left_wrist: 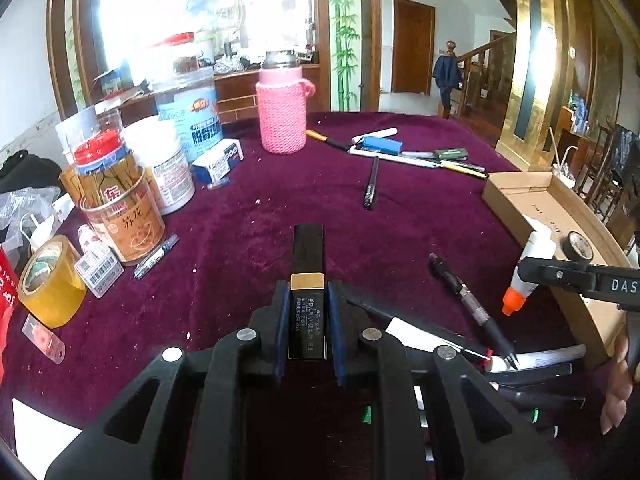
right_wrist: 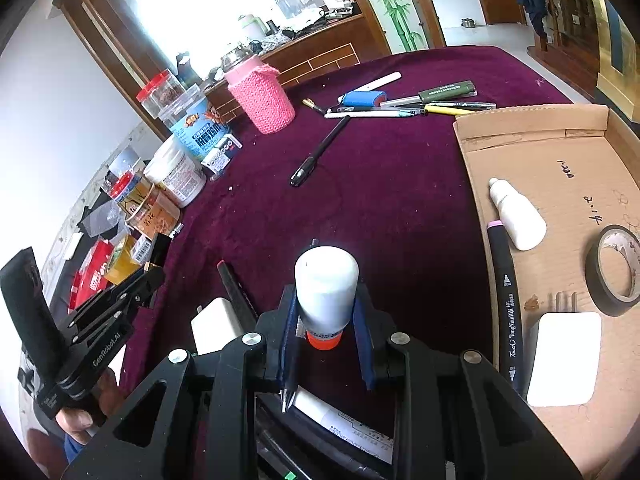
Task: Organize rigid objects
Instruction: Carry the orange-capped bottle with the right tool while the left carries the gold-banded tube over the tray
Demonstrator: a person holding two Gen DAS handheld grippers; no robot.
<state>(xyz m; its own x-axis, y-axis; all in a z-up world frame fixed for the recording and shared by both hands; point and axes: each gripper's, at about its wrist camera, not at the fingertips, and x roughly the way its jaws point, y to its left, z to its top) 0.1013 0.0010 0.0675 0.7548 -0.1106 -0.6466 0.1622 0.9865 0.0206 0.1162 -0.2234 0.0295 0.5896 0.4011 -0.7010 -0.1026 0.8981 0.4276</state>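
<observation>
A plush burgundy cloth (left_wrist: 400,232) covers the tabletop. The black case (left_wrist: 308,292) looks glossy plastic with a gold metallic band. The cozy (left_wrist: 282,114) is pink knitted yarn; the tray (right_wrist: 560,168) matt brown cardboard.

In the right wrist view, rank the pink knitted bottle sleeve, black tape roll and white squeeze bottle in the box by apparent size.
1. Pink knitted bottle sleeve
2. Black tape roll and white squeeze bottle look alike; unranked.

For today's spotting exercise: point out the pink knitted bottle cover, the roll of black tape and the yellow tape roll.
pink knitted bottle cover (left_wrist: 282,114), left wrist view, middle of the knit.
roll of black tape (right_wrist: 595,280), right wrist view, left side of the ring.
yellow tape roll (left_wrist: 60,300), left wrist view, outer side.
</observation>
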